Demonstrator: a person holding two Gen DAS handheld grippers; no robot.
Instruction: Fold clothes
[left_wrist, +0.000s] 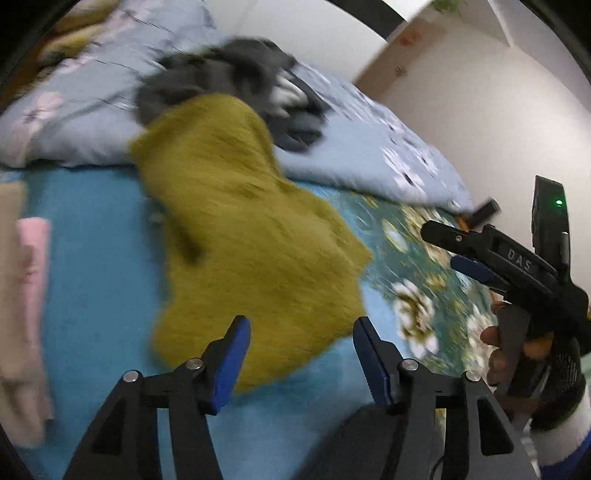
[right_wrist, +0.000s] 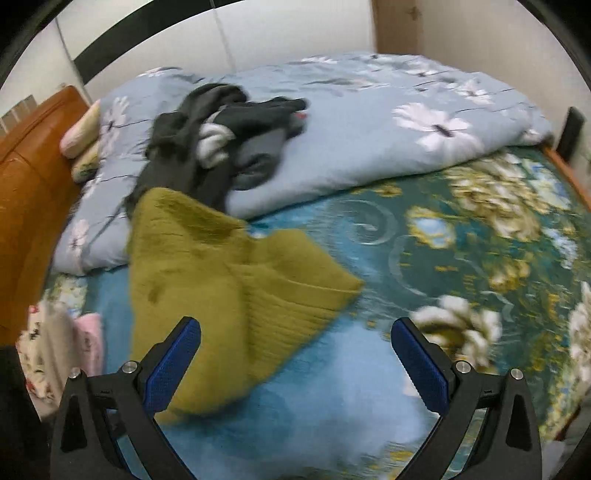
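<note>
Mustard sweater laid out, fold not yet begun, as I judge it

I hold my left gripper (left_wrist: 301, 354) and right gripper (right_wrist: 295, 365) above the bed with jaws spread wide, grasping nothing. The mustard-yellow knitted sweater (left_wrist: 243, 236) lies rumpled on the blue floral bedsheet (right_wrist: 461, 236), its upper end touching the pale blue flowered quilt (right_wrist: 369, 140). A heap of dark grey clothes (right_wrist: 221, 140) waits on that quilt; folded pink and beige garments (left_wrist: 26, 295) sit left, apparently finished. Motion blur hides the sweater's sleeves and neckline, and the folded pile is cut off.
</note>
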